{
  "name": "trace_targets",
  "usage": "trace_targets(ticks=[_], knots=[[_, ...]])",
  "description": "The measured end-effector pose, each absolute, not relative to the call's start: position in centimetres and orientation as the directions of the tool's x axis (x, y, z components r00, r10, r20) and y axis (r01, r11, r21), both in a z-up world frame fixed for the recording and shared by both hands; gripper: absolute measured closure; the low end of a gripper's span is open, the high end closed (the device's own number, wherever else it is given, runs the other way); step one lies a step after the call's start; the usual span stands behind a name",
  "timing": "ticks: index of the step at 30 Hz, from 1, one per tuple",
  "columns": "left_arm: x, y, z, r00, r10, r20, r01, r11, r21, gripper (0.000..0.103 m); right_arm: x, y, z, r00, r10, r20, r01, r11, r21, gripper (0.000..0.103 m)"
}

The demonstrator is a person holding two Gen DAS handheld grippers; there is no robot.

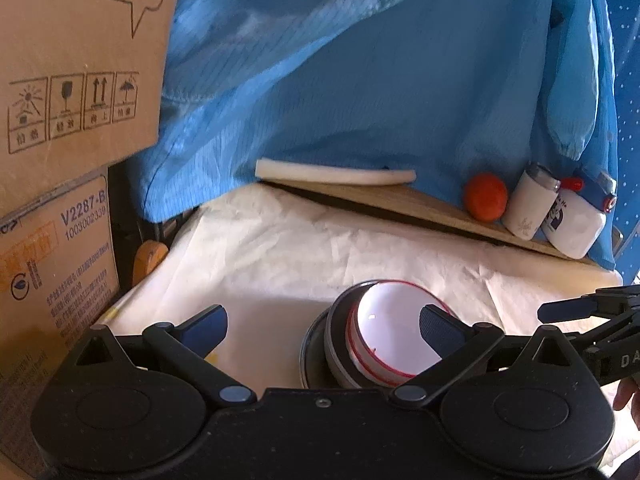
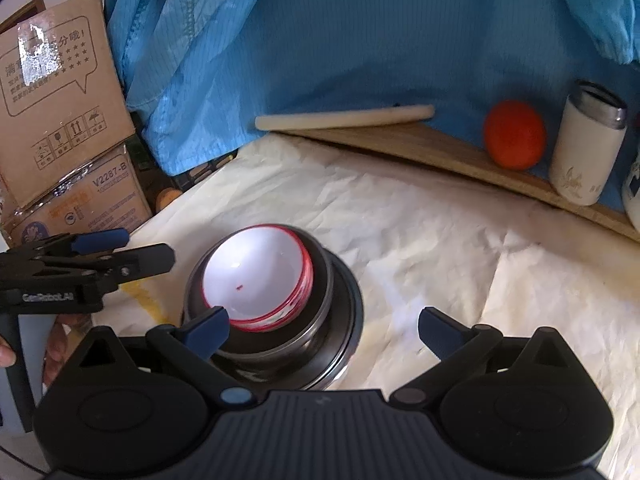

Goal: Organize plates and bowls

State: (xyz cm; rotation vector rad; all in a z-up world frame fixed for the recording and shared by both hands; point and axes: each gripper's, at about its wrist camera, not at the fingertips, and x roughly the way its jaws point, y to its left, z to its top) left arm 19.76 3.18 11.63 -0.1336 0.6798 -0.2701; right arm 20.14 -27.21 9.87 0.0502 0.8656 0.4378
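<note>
Looking down both wrist views: a nested stack sits near the front of the worktop [image 2: 440, 240], which is covered in crumpled cream paper. The stack is a white bowl [image 2: 252, 276] with a red rim, seated inside a grey bowl [image 2: 324, 280], which rests on a dark plate [image 2: 352, 320].

Left tongs [image 1: 324, 326]: spread wide, holding nothing. The stack lies ahead and to their right; the right fingertip [image 1: 436, 330] overlaps the white bowl [image 1: 396, 332] in the picture, contact not clear.

Right tongs [image 2: 324, 330]: also spread, empty. The stack lies ahead and to their left; the left fingertip [image 2: 208, 330] sits at the white bowl's near rim, touching or just above, cannot tell which.

So the stack lies between the two tools, closer to the inner finger of each. The right tongs look slightly nearer, judging by how large the stack appears. Bowls are round, no long axis; any rim grip works.

Open room: bare paper to the right of the stack and behind it. Cardboard boxes [image 2: 68, 128] close off the left edge. At the back, a raised wooden board [image 2: 440, 148] carries a white stick [image 2: 344, 117], an orange [image 2: 514, 134] and a white flask [image 2: 586, 148], all well apart from the stack. Blue cloth [image 2: 360, 32] hangs behind.

Judgement: stacking looks largely done.
</note>
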Motion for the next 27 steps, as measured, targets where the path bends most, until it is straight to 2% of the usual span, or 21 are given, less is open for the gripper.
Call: trace_targets(ticks=[12, 21, 27], knots=[[17.8, 3.5, 10.5, 0.822, -0.243, -0.515, 0.151, 0.965, -0.215, 0.001, 19.1, -28.2, 9.3, 0.631, 0.385, -0.673, -0.333, 0.919, 0.213, 0.0], [14.9, 2.7, 10.8, 0.902, -0.137, -0.41, 0.08, 0.985, -0.153, 0.001, 17.1, -28.4, 9.4, 0.699, 0.385, -0.603, -0.333, 0.921, 0.202, 0.0], [13.6, 2.2, 11.0, 0.916, -0.119, -0.383, 0.067, 0.987, -0.146, 0.001, 16.2, -28.3, 9.2, 0.716, 0.389, -0.58, -0.335, 0.92, 0.204, 0.0]])
